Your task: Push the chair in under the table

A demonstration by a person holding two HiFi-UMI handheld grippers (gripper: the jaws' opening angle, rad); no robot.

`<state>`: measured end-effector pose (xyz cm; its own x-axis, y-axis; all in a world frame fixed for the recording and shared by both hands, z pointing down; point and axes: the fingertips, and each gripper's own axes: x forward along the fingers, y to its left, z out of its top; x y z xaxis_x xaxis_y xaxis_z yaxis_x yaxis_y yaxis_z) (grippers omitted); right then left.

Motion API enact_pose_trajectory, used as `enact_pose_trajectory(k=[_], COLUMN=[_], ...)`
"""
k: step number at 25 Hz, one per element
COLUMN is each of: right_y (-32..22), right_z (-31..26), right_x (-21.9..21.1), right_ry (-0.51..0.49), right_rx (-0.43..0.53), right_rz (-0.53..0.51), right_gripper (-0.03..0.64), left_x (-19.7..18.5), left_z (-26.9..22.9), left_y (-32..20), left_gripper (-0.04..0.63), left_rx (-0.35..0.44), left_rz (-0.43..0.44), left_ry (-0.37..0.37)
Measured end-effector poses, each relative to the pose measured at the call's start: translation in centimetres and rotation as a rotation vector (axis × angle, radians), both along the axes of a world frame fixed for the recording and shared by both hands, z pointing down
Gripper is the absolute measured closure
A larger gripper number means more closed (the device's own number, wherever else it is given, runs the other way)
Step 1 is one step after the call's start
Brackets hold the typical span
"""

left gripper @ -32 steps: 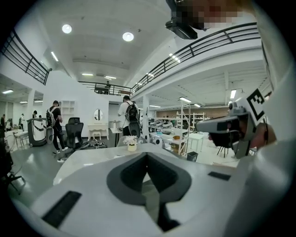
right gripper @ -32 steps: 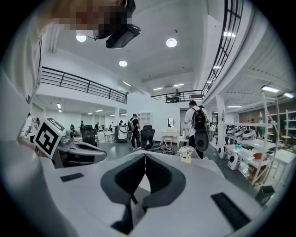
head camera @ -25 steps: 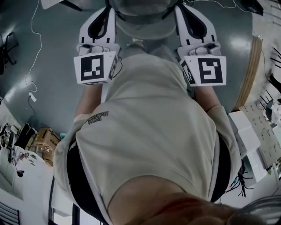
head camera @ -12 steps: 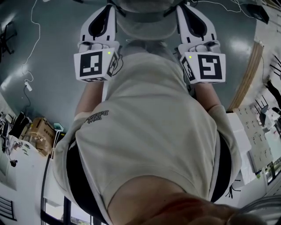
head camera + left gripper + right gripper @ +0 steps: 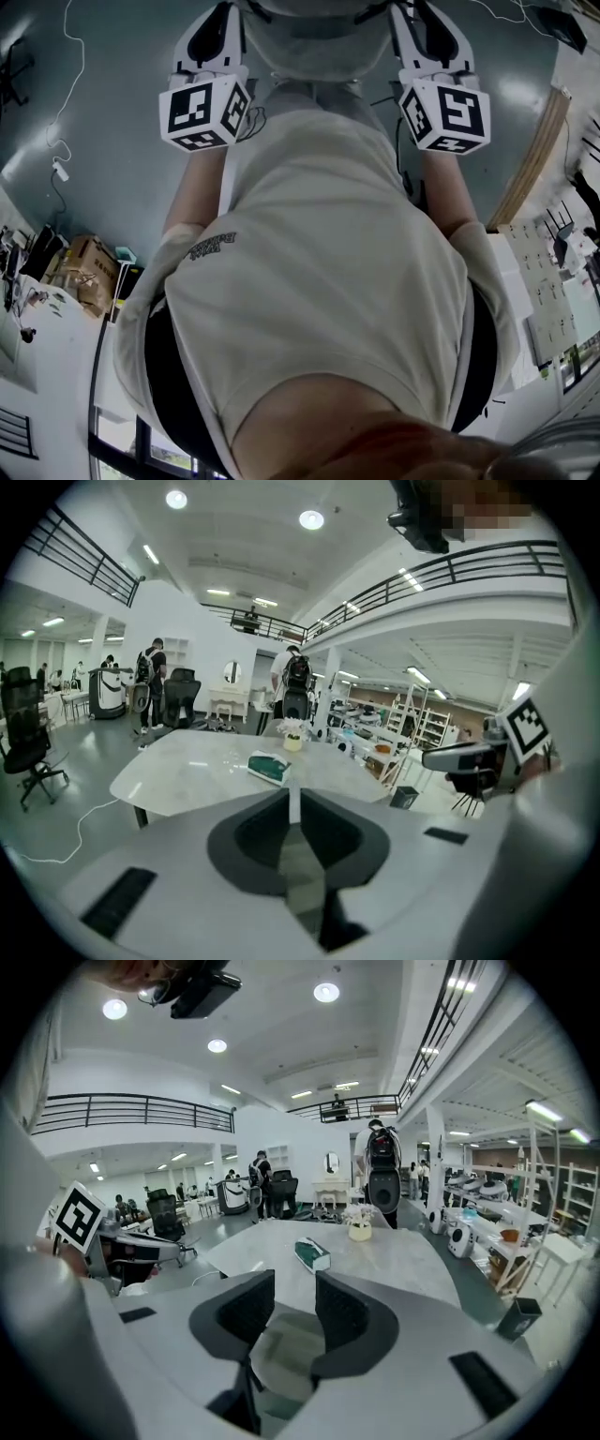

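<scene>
Left gripper (image 5: pixel 293 803) closed, right gripper (image 5: pixel 293 1290) opening, both newly tilted

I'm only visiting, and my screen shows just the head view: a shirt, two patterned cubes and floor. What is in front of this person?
Observer: A pale table stands ahead. Both gripper views look across its top.
Visitor: Is anything on it?
Observer: A green tissue box, with a small pot of flowers farther back.
Visitor: Are the two hand tools holding anything?
Observer: No. The left gripper is shut with nothing in it, and the right gripper has its jaws opening with nothing between them.
</scene>
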<state>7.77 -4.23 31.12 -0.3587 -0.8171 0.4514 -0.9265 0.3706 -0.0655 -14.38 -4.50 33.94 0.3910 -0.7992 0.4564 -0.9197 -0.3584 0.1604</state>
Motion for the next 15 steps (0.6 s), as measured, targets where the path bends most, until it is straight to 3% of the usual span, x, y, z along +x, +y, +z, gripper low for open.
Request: enact_pose_trajectory(k=[5, 10, 15], right_y=[-0.6, -0.3, 0.6], right_z=[5.7, 13.3, 20.7], right_x=[2.9, 5.4, 6.3], right_ry=[0.023, 0.136, 0.078], right_rx=[-0.117, -0.224, -0.355], right_rz=[0.062, 0.086, 0.127], right_gripper=[0.434, 0.417, 0.388], left_x=[-1.3, -2.6, -3.7], left_z=[5.6, 12.8, 19.3], left_y=[-0.5, 0.1, 0.8], left_gripper=[0.529, 0.477, 0.457], left_rx=[-0.111, -0.269, -0.406], left_rz=[-0.052, -0.063, -0.069], left_ry=[-0.001, 0.000, -0.006])
